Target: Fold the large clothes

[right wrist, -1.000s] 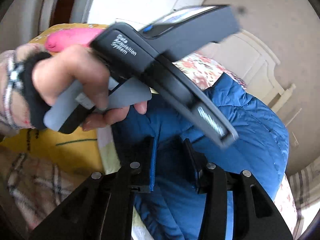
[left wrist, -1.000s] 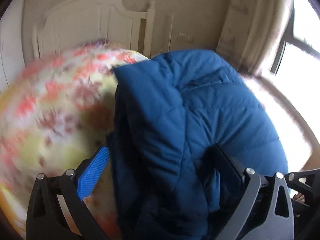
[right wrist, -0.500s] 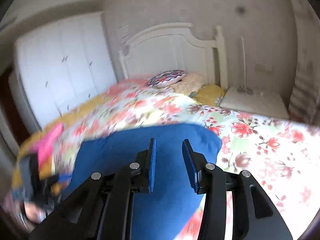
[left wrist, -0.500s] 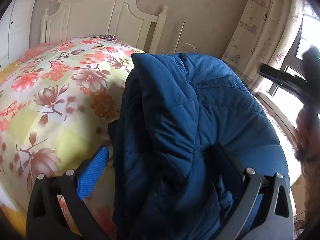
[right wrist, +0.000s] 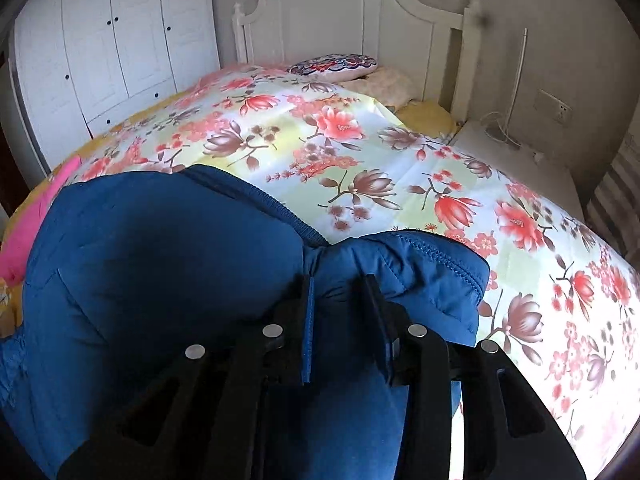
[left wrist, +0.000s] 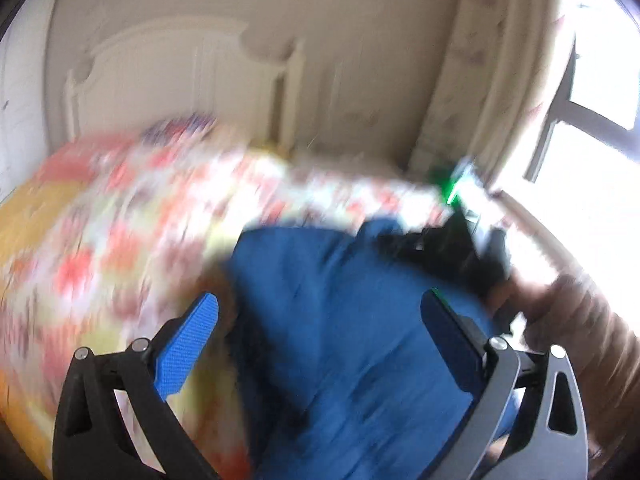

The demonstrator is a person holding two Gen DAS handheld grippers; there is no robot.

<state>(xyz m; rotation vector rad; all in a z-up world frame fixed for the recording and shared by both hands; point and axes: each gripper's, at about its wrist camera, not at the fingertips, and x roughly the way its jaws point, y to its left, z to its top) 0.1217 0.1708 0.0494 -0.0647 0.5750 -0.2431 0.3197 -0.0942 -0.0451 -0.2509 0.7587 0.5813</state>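
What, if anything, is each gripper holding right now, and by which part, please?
The right gripper pinches the blue jacket at a fold beside its zipper edge; the left gripper is open, holding nothing.

Blue quilted padded jacket (right wrist: 168, 264) lies bunched on the bed's floral cover (right wrist: 360, 152). Stitched panels and a zip-edged border are visible; the fabric is folded over itself in thick, puffy layers. Left wrist view is blurred; the jacket's exact outline there cannot be determined.

Both grippers are black, angular frames with triangular cut-outs and round silver screws. The left gripper (left wrist: 318, 332) wears textured bright-blue finger pads (left wrist: 186, 346); the right gripper (right wrist: 338, 308) shows thin blue pad edges.
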